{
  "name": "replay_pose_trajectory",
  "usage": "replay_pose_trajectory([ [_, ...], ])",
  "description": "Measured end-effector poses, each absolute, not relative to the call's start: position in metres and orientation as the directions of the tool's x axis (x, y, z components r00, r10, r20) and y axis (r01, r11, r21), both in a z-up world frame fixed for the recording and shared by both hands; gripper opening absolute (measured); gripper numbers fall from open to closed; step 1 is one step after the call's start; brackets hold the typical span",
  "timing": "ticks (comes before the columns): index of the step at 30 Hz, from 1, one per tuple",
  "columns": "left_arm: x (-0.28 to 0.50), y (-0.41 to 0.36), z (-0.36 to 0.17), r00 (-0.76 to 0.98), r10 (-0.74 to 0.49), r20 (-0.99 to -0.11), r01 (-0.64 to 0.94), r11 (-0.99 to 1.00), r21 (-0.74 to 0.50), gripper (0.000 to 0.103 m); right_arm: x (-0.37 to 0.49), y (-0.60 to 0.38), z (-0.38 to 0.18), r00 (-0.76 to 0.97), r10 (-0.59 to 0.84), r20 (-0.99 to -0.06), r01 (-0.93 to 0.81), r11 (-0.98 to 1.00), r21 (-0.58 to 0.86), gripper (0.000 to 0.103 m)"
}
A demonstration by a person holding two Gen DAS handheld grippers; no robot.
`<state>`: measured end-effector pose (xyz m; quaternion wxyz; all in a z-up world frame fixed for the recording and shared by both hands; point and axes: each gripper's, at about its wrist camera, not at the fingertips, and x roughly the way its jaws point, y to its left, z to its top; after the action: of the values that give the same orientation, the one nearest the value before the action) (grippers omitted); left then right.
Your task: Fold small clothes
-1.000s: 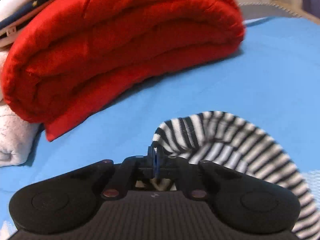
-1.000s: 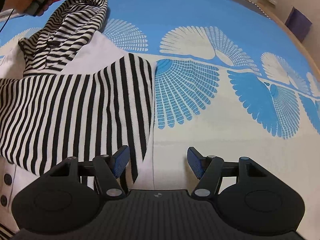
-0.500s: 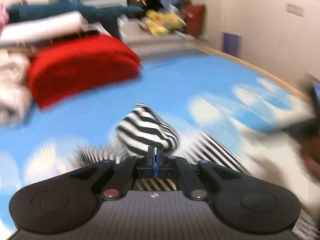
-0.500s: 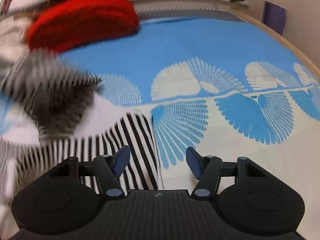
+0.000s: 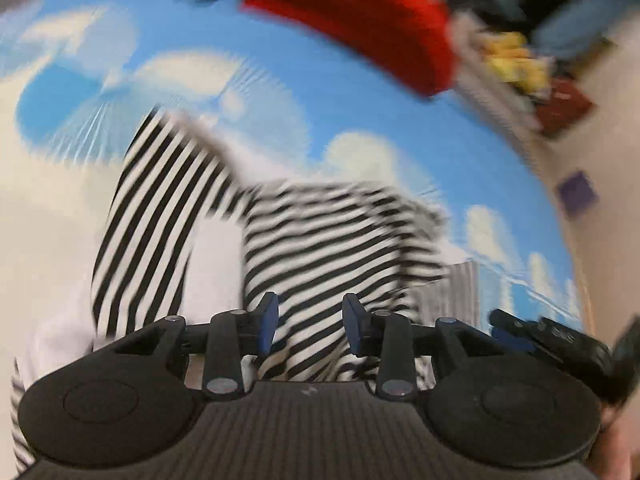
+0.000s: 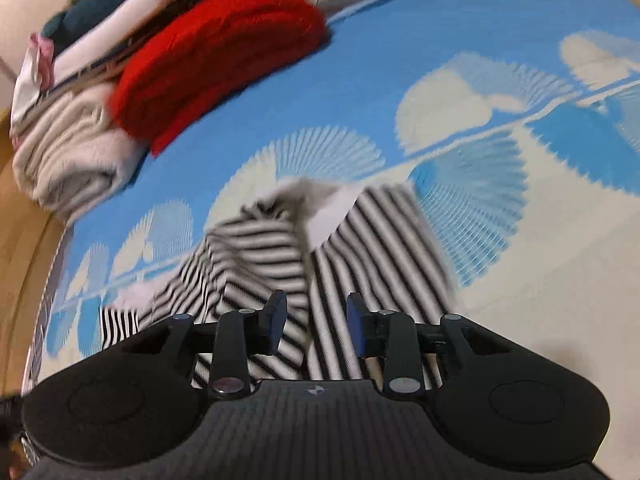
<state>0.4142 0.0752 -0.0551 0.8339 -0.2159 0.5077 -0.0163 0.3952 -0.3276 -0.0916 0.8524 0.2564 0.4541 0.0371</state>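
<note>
While both tools hover half-open, empty, left tool [image 5: 307, 325] opening, right tool [image 6: 316, 322] closing, shirt [image 5: 320, 240] lies just ahead, stripes crosswise.

Blue bedspread [image 6: 360, 92] printed with cream fan and shell shapes covers the working surface in both views. Folded red blanket [image 6: 216, 60] lies at its far edge; also visible, blurred, in the left wrist view [image 5: 360, 20]. Touching the red blanket on its left, a rolled cream-white fleecy blanket [image 6: 68, 152]. Stacked behind these: white and dark teal folded textiles [image 6: 120, 12]. Wooden floor [image 6: 16, 240] shows at the left edge. Left wrist view: blurred yellow objects [image 5: 512, 64], a dark red item [image 5: 564, 108], and a purple patch [image 5: 578, 192] on the pale wall.
</note>
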Motion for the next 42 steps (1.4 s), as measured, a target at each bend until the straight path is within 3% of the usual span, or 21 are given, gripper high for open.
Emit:
replay_pose_trajectory([
  [3,0.427,0.064,-0.078,0.389,-0.211,-0.897,-0.242,0.916,-0.32,0.04,0.403,-0.318,-0.105,0.545,0.33,-0.771,0.18,0.852,0.492,0.035],
  [11,0.43,0.053,-0.116,0.277,-0.176,-0.944,-0.275,0.927,-0.254,0.039,0.412,-0.276,-0.138,0.428,0.356,-0.83,0.127,0.886,0.446,0.038],
  [12,0.429,0.054,-0.117,0.269,-0.173,-0.947,-0.281,0.927,-0.249,0.032,0.412,-0.272,-0.139,0.427,0.343,-0.837,0.117,0.897,0.427,0.035],
  [13,0.429,0.055,-0.118,0.269,-0.176,-0.947,-0.283,0.925,-0.253,0.024,0.412,-0.268,-0.139,0.431,0.345,-0.834,0.096,0.901,0.423,0.022],
  [14,0.431,0.055,-0.118,0.276,-0.177,-0.945,-0.281,0.925,-0.256,0.007,0.411,-0.265,-0.136,0.442,0.351,-0.826,0.072,0.904,0.422,0.013],
  [15,0.43,0.057,-0.111,0.297,-0.173,-0.939,-0.273,0.927,-0.257,0.001,0.41,-0.265,-0.132,0.458,0.349,-0.817,0.058,0.906,0.419,0.001],
  [17,0.429,0.059,-0.087,0.416,-0.135,-0.899,-0.247,0.935,-0.254,0.001,0.408,-0.271,-0.116,0.515,0.379,-0.769,0.038,0.886,0.462,0.001],
  [21,0.414,0.077,-0.021,0.733,-0.082,-0.675,-0.198,0.924,-0.327,0.001,0.386,-0.305,-0.052,0.755,0.445,-0.482,-0.069,0.784,0.617,0.0],
  [23,0.406,0.086,-0.008,0.794,-0.039,-0.607,-0.202,0.924,-0.324,0.001,0.374,-0.319,-0.038,0.802,0.441,-0.402,-0.107,0.769,0.63,0.0],
  [25,0.406,0.099,-0.017,0.761,-0.04,-0.648,-0.252,0.902,-0.351,0.001,0.378,-0.327,-0.047,0.752,0.47,-0.462,-0.083,0.763,0.641,0.0],
  [28,0.414,0.113,-0.067,0.501,-0.103,-0.859,-0.369,0.873,-0.32,0.002,0.391,-0.323,-0.097,0.504,0.374,-0.778,0.088,0.874,0.477,0.001],
  [30,0.41,0.12,-0.104,0.328,-0.186,-0.926,-0.458,0.826,-0.328,0.003,0.39,-0.322,-0.126,0.372,0.352,-0.859,0.138,0.894,0.427,0.001],
  [32,0.407,0.12,-0.108,0.316,-0.206,-0.926,-0.472,0.813,-0.342,0.003,0.392,-0.32,-0.124,0.371,0.333,-0.867,0.137,0.904,0.406,0.002],
  [34,0.409,0.117,-0.095,0.363,-0.18,-0.914,-0.428,0.839,-0.336,0.016,0.395,-0.32,-0.111,0.427,0.349,-0.834,0.123,0.892,0.436,0.008],
  [35,0.409,0.116,-0.088,0.39,-0.174,-0.904,-0.419,0.841,-0.342,0.038,0.397,-0.323,-0.107,0.452,0.364,-0.815,0.132,0.876,0.464,0.014],
  [36,0.408,0.116,-0.084,0.418,-0.173,-0.892,-0.42,0.834,-0.359,0.054,0.4,-0.326,-0.103,0.473,0.365,-0.802,0.155,0.861,0.484,0.034],
  [37,0.406,0.115,-0.082,0.428,-0.174,-0.887,-0.424,0.828,-0.367,0.056,0.401,-0.328,-0.103,0.493,0.354,-0.795,0.176,0.854,0.49,0.052],
  [40,0.406,0.114,-0.092,0.39,-0.169,-0.905,-0.447,0.825,-0.347,0.055,0.399,-0.325,-0.11,0.486,0.329,-0.81,0.191,0.865,0.465,0.054],
  [41,0.405,0.115,-0.096,0.376,-0.174,-0.91,-0.455,0.821,-0.344,0.05,0.401,-0.323,-0.113,0.479,0.332,-0.813,0.19,0.865,0.465,0.054],
  [42,0.408,0.116,-0.1,0.366,-0.181,-0.913,-0.457,0.819,-0.346,0.029,0.401,-0.32,-0.116,0.469,0.336,-0.817,0.191,0.864,0.465,0.051],
])
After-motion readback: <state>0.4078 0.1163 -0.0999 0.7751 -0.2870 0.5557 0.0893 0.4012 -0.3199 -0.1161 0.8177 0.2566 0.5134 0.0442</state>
